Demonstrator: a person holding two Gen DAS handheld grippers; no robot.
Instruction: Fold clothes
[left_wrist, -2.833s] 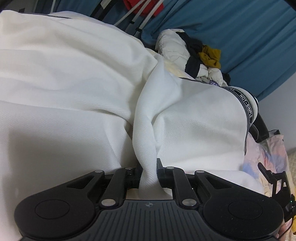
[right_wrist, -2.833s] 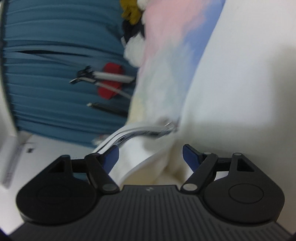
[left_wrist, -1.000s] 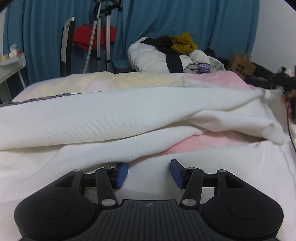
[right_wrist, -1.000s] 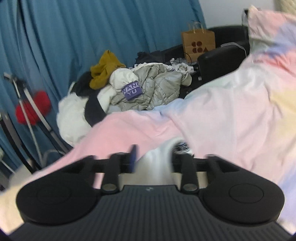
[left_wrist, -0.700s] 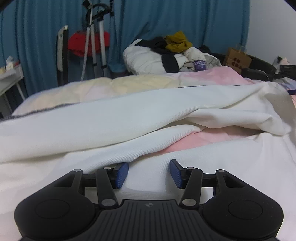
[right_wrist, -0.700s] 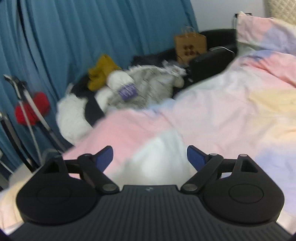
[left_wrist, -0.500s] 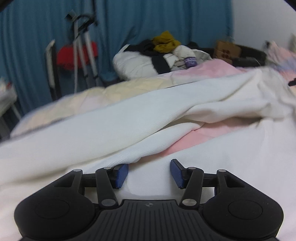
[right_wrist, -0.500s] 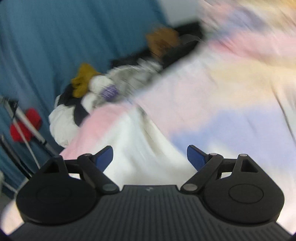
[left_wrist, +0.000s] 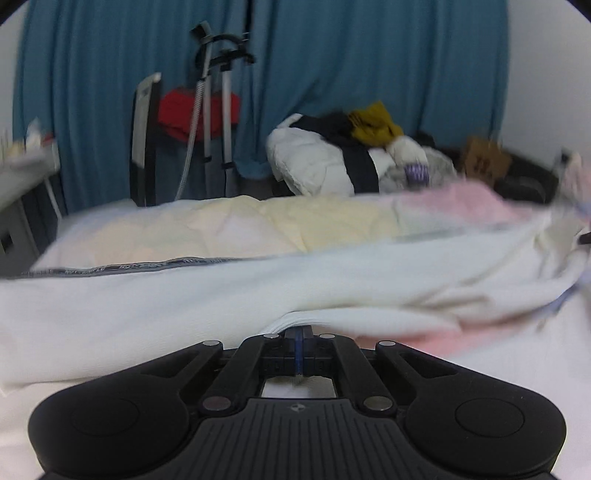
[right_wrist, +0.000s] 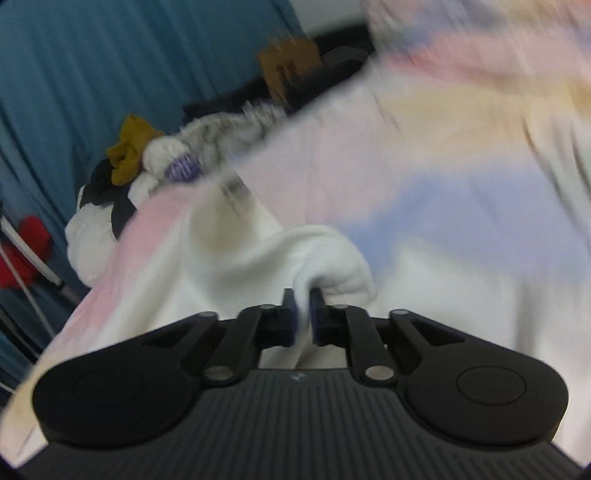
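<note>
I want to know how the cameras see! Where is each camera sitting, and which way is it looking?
Left wrist view: sits on the left gripper, low over the bed, looking across the white garment toward the blue curtain; only the gripper's shut black fingers show.
Right wrist view: sits on the right gripper, tilted, looking over the pastel blanket; its fingers pinch white cloth.
Both views share the white garment, the curtain and the clothes pile.

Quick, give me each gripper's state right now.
Left gripper: closed, pinching a fold of the white garment.
Right gripper: closed on a bunched edge of the white garment.
</note>
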